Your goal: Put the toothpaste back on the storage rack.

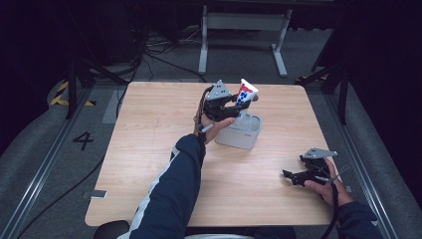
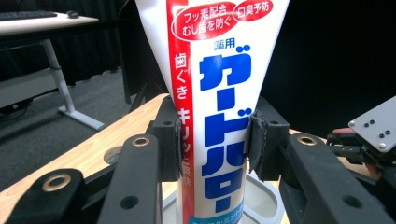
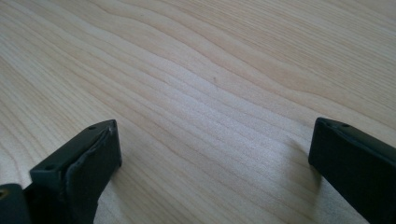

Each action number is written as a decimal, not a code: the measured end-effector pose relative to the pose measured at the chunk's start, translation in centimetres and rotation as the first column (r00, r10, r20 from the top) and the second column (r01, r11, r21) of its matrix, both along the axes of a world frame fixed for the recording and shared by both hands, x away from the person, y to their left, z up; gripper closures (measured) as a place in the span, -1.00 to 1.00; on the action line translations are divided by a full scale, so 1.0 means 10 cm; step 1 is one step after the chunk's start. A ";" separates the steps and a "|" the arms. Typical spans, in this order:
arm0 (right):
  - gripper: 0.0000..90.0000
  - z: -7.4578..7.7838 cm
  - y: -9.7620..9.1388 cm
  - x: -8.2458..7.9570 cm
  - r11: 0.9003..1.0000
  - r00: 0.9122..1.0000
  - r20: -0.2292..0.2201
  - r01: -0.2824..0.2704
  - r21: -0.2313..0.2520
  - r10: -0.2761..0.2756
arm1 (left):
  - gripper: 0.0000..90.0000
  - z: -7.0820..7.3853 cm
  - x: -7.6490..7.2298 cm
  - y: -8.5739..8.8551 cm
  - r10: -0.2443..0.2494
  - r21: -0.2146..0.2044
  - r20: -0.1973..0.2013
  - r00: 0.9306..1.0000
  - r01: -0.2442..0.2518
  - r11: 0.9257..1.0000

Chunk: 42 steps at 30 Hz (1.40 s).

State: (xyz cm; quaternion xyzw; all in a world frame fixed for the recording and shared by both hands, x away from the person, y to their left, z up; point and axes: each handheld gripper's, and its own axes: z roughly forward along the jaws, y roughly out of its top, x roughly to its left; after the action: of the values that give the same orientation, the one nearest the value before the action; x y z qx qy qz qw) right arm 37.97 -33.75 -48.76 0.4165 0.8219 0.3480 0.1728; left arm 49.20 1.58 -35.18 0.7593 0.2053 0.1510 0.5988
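The left gripper (image 1: 234, 105) has its jaws clenched on a white toothpaste tube with blue and red lettering (image 1: 246, 92), long axis nearly upright, directly above the grey plastic holder (image 1: 240, 131) mid-desk. The right gripper (image 1: 292, 176), jaws released, rests near right, well apart.

Left forearm stretched forward, left claw (image 1: 234, 102) raised at mid-reach, pads (image 2: 258, 140) clamped tight on both sides of something held upright. Right claw (image 1: 291, 175) low, near right edge, jaws spread wide apart.
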 end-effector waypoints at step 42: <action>-0.94 0.00 0.00 0.00 1.000 1.000 0.001 -0.007 -0.004 0.007 | 0.33 -0.46 0.00 -0.05 0.005 0.091 -0.063 0.998 0.001 0.996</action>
State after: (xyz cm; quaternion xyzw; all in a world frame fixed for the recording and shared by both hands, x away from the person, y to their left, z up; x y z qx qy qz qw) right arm 37.96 -33.75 -48.77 0.4131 0.8240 0.3473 0.1726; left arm 49.20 1.07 -39.74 0.7899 0.2176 0.1368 0.5567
